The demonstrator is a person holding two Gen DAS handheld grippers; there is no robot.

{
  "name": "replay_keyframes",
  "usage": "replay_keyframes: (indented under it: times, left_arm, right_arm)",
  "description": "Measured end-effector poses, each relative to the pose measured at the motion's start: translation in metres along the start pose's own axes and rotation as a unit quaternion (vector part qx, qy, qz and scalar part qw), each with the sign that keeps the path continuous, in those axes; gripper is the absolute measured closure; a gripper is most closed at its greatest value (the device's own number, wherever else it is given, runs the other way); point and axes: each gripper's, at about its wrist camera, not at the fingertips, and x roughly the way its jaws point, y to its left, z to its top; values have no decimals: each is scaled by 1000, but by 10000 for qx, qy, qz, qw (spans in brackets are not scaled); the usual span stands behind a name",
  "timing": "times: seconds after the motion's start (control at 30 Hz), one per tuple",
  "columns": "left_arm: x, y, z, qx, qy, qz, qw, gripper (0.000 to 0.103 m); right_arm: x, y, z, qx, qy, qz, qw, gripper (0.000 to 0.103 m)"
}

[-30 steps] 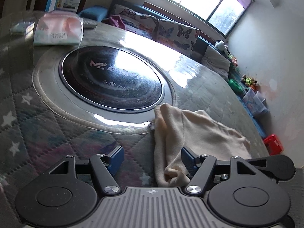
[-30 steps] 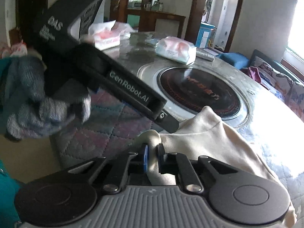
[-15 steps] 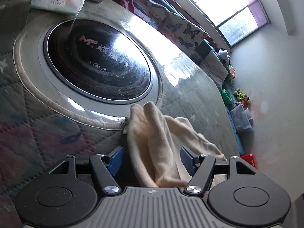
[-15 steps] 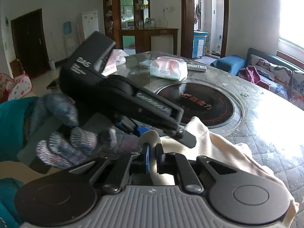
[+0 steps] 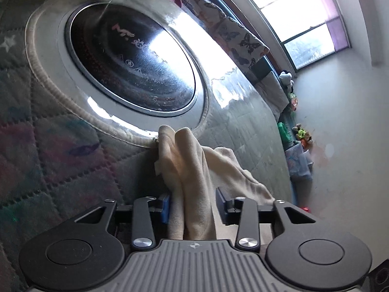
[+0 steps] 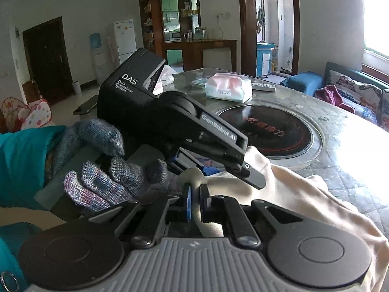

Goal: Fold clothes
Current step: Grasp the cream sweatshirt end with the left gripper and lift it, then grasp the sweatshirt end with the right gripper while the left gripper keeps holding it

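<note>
A cream garment (image 5: pixel 194 168) lies bunched on the quilted table cover, next to the round glass cooktop. My left gripper (image 5: pixel 193 206) is open, its blue-padded jaws on either side of a raised fold of the garment; the left pad touches the cloth, the right pad stands apart. My right gripper (image 6: pixel 196 203) is shut on a rolled edge of the same garment (image 6: pixel 287 194), which drapes away to the right. In the right wrist view the left gripper's body (image 6: pixel 175 121) and the gloved hand (image 6: pixel 104 170) sit just ahead.
A round black cooktop (image 5: pixel 131 58) is set in the table (image 5: pixel 43 146). A tissue pack (image 6: pixel 228 88) and a remote (image 6: pixel 263 87) lie on the far side. A sofa with butterfly cushions (image 6: pixel 355 92) runs along the window wall.
My left gripper has moved forward over the garment fold and its jaws have narrowed around it. My right gripper has stayed shut on the cloth edge and lifted a little.
</note>
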Motion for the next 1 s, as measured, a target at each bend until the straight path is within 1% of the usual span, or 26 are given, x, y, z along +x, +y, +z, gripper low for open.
replay_keyframes:
  times: [0.03,0.17,0.27,0.47,0.53,0.7,0.83,0.9,1.0]
  left_arm:
    - [1,0,0,1,12,18,10000,79]
    - [2,3,1,-17,17,13,10000,85]
    - [1,4,-1,-1,4,2,10000,86]
    - [0,4,-2,55,5,-9,10000,86]
    - [0,5,-3,62,3,-12,10000,86]
    - [-1,5,-3,93,8,-3,10000,86]
    - [1,3,-2,116,19,17,9999,86]
    - [2,1,-2,151,26,32,9999,86]
    - [3,-1,-1,198,39,53,9998,86]
  right_arm:
    - [0,0,-1,11,-3,13,10000,97]
    - [-1,0,-5,53,-17,65,10000,97]
    - [-2,-2,-8,108,-28,78,9999,95]
    - [-16,-38,-16,667,-69,-418,9969,94]
    - [-20,-53,-18,851,-101,-687,9940,94]
    - [-20,-104,-28,1363,-39,-1549,9785,93]
    - [-16,-143,-40,1761,28,-2070,9624,93]
    - [-16,-155,-46,1875,45,-2211,9570,93]
    - [-24,-160,-49,1929,-37,-2264,9547,92]
